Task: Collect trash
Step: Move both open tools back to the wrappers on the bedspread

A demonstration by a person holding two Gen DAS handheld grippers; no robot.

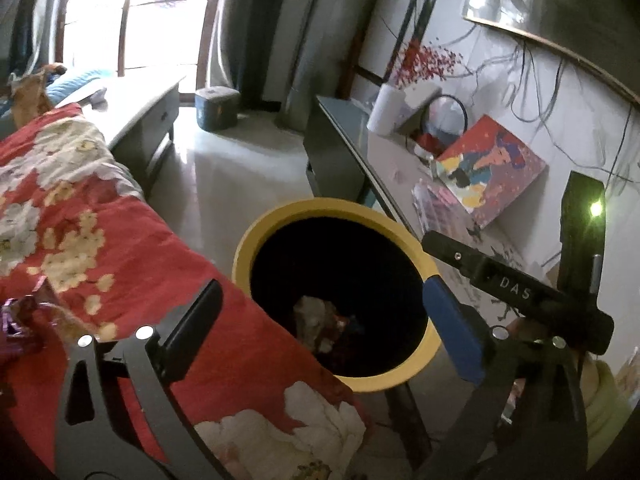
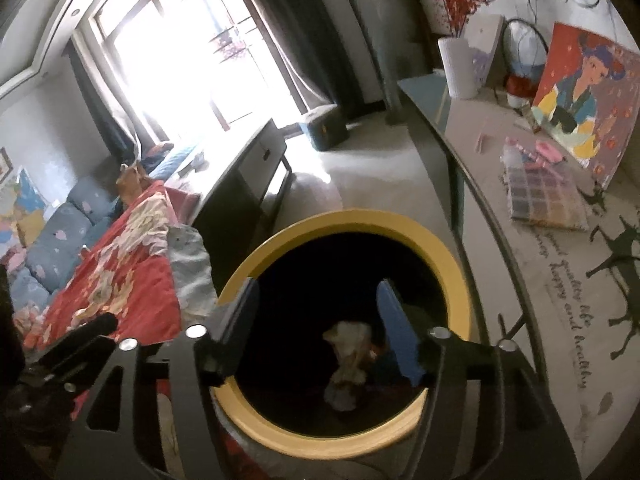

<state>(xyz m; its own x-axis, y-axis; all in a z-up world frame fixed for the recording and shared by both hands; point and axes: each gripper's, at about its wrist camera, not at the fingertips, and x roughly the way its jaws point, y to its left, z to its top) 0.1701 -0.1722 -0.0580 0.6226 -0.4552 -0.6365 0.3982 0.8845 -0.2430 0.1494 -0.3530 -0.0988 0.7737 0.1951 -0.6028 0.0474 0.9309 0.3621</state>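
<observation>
A yellow-rimmed trash bin with a black liner stands on the floor between the bed and the desk. Crumpled pale trash lies at its bottom. My left gripper is open and empty, its fingers spread over the bin's near side. In the left wrist view the right gripper's body reaches in from the right. In the right wrist view the bin fills the centre and my right gripper is open and empty directly above its mouth, with crumpled trash below.
A red floral quilt covers the bed on the left, with a purple wrapper on it. A desk on the right holds a painting, a colour tray and a white vase. A low cabinet and a box stand by the window.
</observation>
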